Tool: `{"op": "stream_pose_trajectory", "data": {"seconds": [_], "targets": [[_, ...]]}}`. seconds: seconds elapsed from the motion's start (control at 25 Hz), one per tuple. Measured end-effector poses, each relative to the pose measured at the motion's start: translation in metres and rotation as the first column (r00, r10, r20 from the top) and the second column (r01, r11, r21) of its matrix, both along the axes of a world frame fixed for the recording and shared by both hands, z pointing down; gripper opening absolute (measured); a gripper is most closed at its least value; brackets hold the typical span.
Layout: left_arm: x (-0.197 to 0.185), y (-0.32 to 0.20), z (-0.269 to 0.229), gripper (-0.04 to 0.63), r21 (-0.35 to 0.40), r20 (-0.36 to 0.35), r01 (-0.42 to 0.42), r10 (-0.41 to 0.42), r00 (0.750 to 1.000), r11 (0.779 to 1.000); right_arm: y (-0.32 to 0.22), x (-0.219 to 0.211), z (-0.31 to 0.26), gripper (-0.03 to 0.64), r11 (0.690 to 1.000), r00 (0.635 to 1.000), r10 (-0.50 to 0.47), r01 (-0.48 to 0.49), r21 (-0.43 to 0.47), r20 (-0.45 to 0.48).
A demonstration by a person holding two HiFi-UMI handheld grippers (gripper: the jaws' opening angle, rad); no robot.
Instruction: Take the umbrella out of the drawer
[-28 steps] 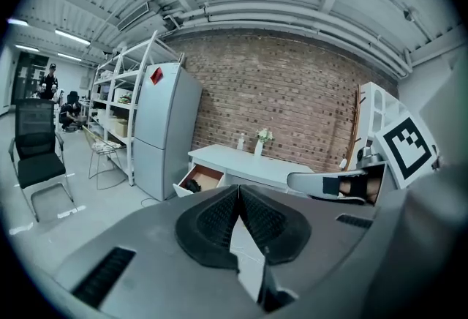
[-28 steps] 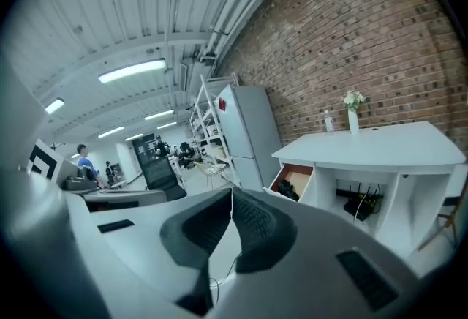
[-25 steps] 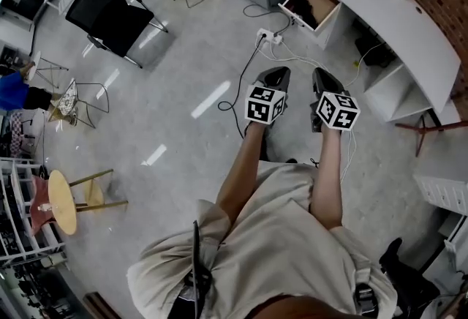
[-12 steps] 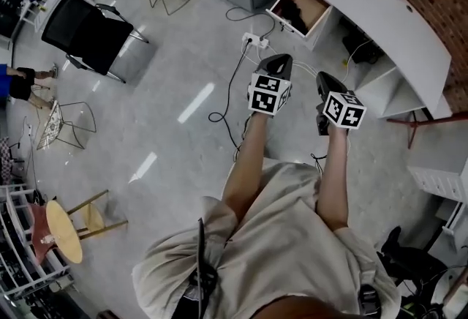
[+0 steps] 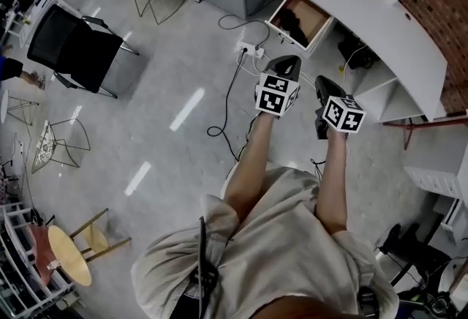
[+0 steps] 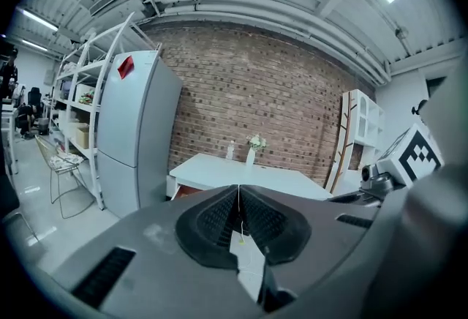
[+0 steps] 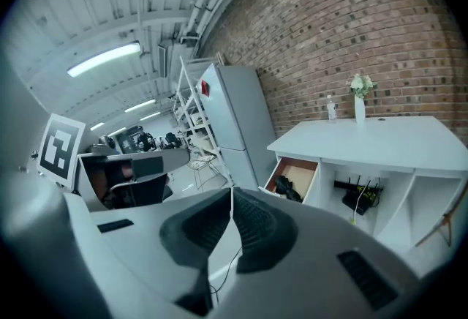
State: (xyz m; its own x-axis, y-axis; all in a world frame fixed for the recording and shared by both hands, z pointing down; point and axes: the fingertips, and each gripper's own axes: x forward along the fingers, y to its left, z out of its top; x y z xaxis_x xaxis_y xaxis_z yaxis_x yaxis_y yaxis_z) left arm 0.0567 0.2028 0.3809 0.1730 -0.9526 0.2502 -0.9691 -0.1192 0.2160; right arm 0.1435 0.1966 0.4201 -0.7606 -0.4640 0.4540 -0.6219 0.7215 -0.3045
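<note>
Umbrella (image 5: 291, 17), by my reading the dark bundle, lies to one side in the open drawer (image 5: 316, 15) under the white desk (image 5: 365, 6); the rest of the drawer floor is bare wood. Since a second ago both tongs have closed in on the desk. The drawer now sits just ahead of the left gripper (image 5: 287, 61), with the right gripper (image 5: 325, 82) alongside. Approach under way, no contact yet. Both sets of jaws are pressed together with nothing between them, so they must part before any grab. Open cubby (image 7: 391, 189) beside the drawer holds a dark box (image 7: 358, 199) with cables.
</note>
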Motion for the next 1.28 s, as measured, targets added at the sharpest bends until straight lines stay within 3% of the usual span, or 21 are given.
{"op": "stream_pose_trajectory", "data": {"seconds": [0.44, 0.96, 1.28], "targets": [[-0.045, -0.019, 0.014, 0.011, -0.015, -0.041, -0.067, 0.067, 0.997, 0.998, -0.006, -0.051, 0.015, 0.071, 0.999, 0.999, 0.037, -0.037, -0.031, -0.018], [-0.119, -0.026, 0.024, 0.011, -0.047, -0.097, 0.008, -0.013, 0.995, 0.999, -0.021, -0.119, 0.003, 0.071, 0.997, 0.993, -0.053, 0.058, -0.05, 0.101], [-0.141, -0.068, 0.028, 0.011, -0.067, -0.05, 0.011, -0.015, 0.999, 0.998, -0.076, -0.141, 0.003, 0.071, 0.996, 0.987, -0.051, 0.062, -0.064, 0.154]]}}
